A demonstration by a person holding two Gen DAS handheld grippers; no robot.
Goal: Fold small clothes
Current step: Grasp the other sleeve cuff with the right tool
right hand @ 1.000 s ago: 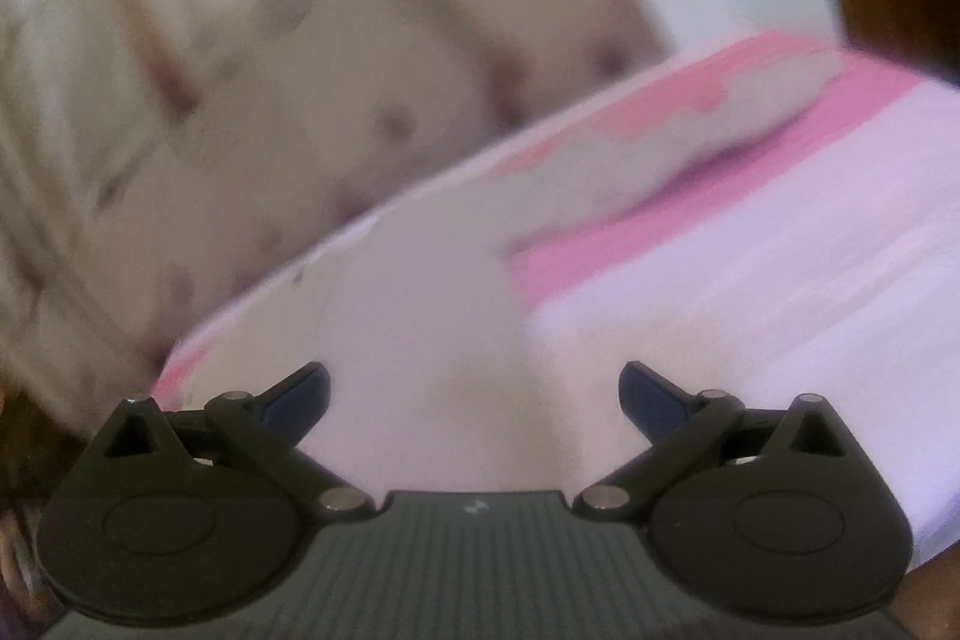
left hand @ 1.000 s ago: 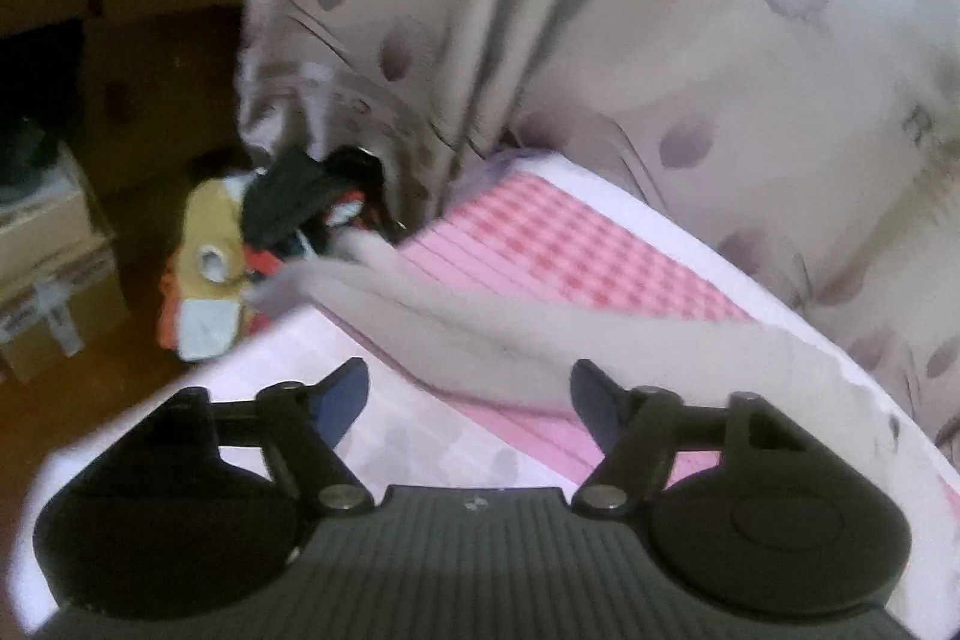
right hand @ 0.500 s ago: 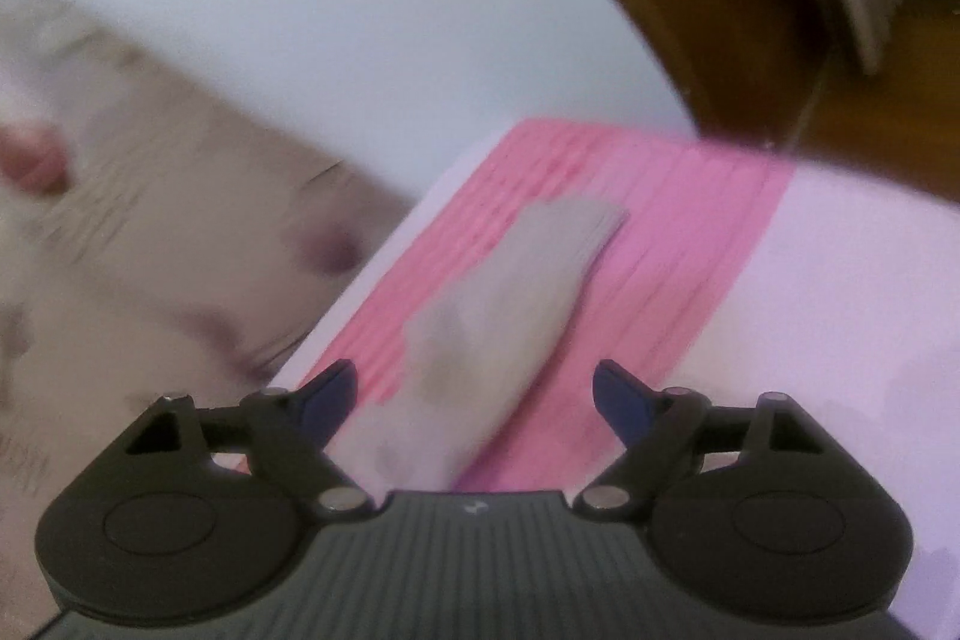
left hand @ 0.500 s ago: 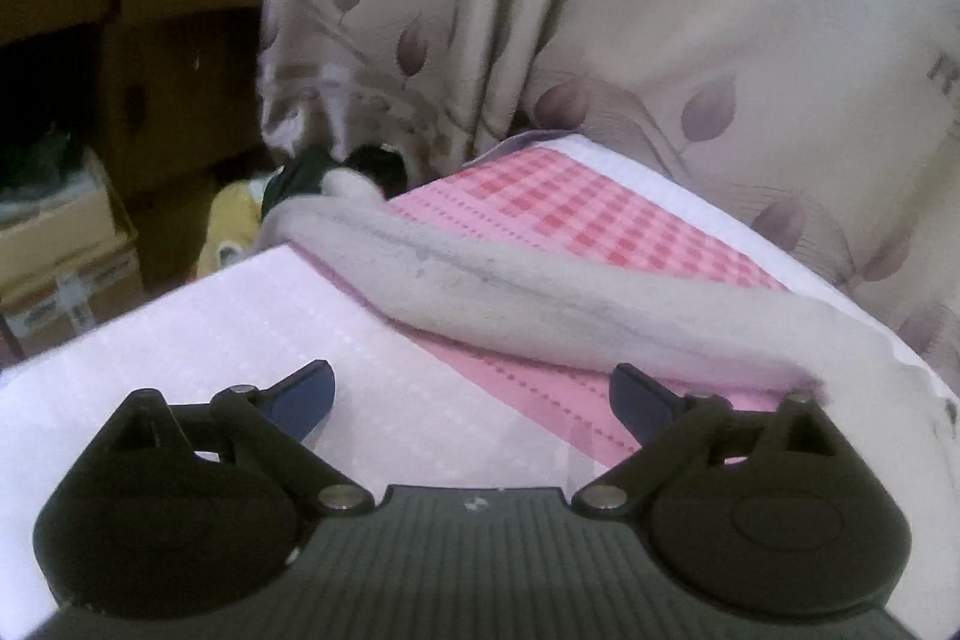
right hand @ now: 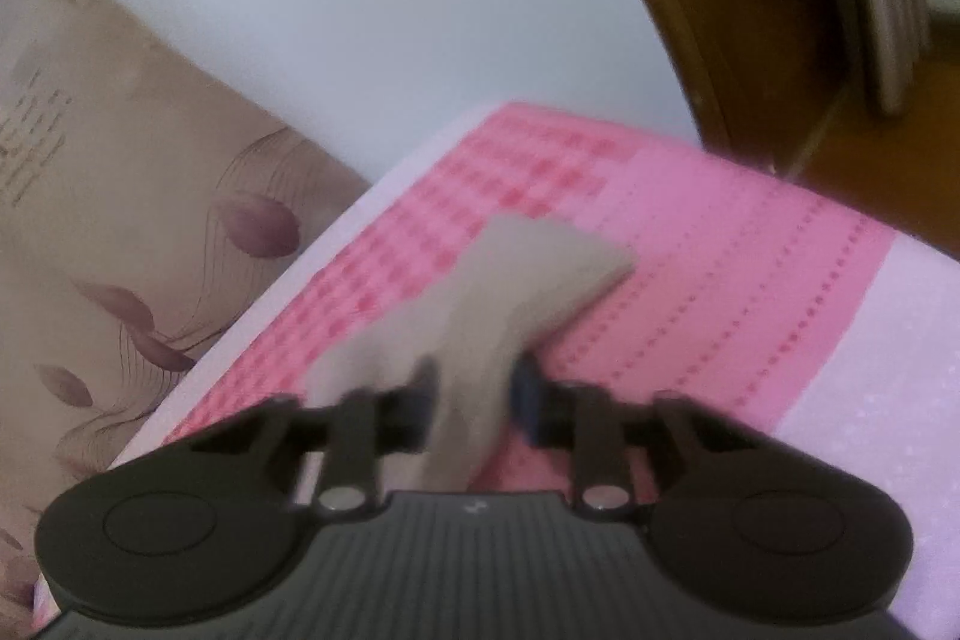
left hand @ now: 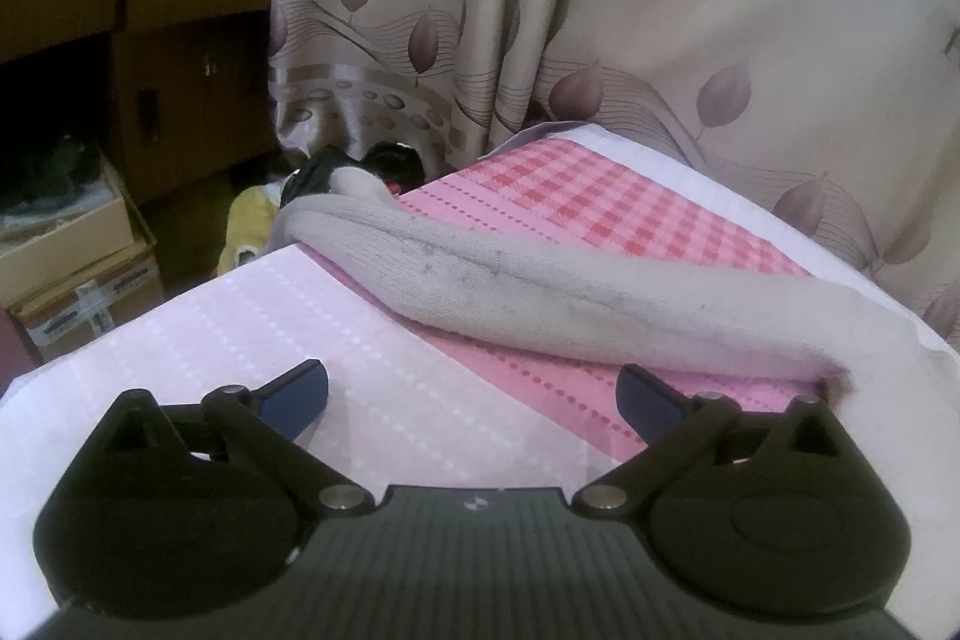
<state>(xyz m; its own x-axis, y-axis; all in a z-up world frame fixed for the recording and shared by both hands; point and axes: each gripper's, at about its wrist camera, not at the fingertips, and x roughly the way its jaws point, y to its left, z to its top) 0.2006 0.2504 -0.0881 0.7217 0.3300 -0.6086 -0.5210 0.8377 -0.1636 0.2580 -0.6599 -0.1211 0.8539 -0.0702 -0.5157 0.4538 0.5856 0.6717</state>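
Note:
A long grey sock (left hand: 540, 286) lies across the pink checked and white cloth-covered table (left hand: 240, 316), its toe hanging over the far left edge. My left gripper (left hand: 474, 391) is open and empty, low over the cloth just in front of the sock. In the right wrist view my right gripper (right hand: 474, 400) is shut on the sock (right hand: 516, 292), pinching it near the middle, with one end stretching ahead flat on the pink cloth (right hand: 750, 268).
A leaf-patterned curtain (left hand: 600, 10) hangs behind the table. A pile of clothes (left hand: 336, 178) lies on the floor past the far edge. A wooden cabinet (left hand: 150, 10) and cardboard boxes (left hand: 66, 268) stand at left. A wooden door frame (right hand: 720, 10) is at right.
My right gripper has closed its fingers on the sock, from open half a second ago. My left gripper has drawn closer to the sock and stays open.

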